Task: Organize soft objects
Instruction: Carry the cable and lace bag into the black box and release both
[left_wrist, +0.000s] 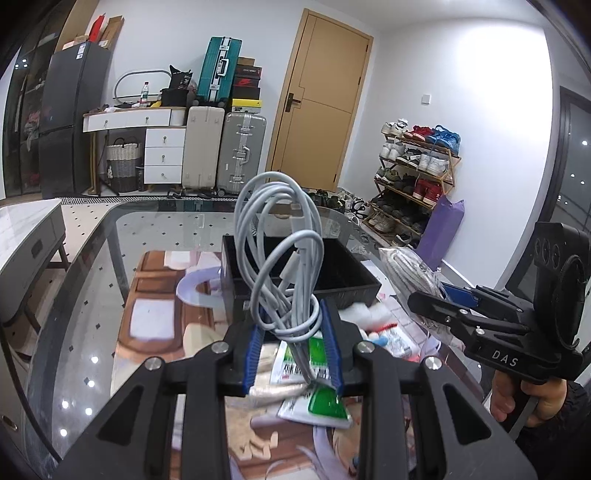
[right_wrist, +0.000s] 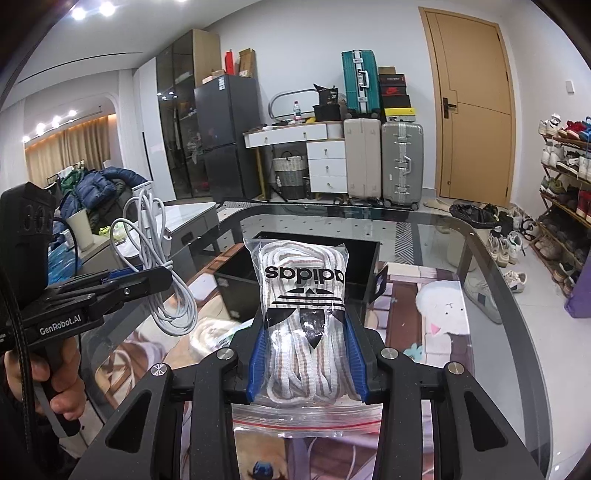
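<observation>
Two grippers are each carrying a soft bundle in front of the black box (left_wrist: 295, 269), which is sitting open-topped on the printed mat (left_wrist: 155, 295) over the glass table (left_wrist: 92, 251). In the left wrist view, the left gripper (left_wrist: 293, 347) is pinching a coiled white cable (left_wrist: 284, 258) between its blue pads (left_wrist: 255, 354), the loops standing up in front of the box's near wall. Below the fingers, on the near side of the box, a green-and-white sachet (left_wrist: 317, 398) is lying on the mat among other small packets. To the right of the box, the right gripper (left_wrist: 443, 299) is coming in from the side, a clear bag just showing at its tip. In the right wrist view, the right gripper (right_wrist: 306, 354) is squeezing a clear zip bag of striped white laces (right_wrist: 304, 295) printed with an adidas logo, the bag standing upright before the black box (right_wrist: 236, 291) and covering part of its near wall. Left of the box, the left gripper (right_wrist: 147, 280) is gripping the white cable (right_wrist: 162, 266), whose loops are dangling above and below its fingers, raised off the table (right_wrist: 480, 258).
</observation>
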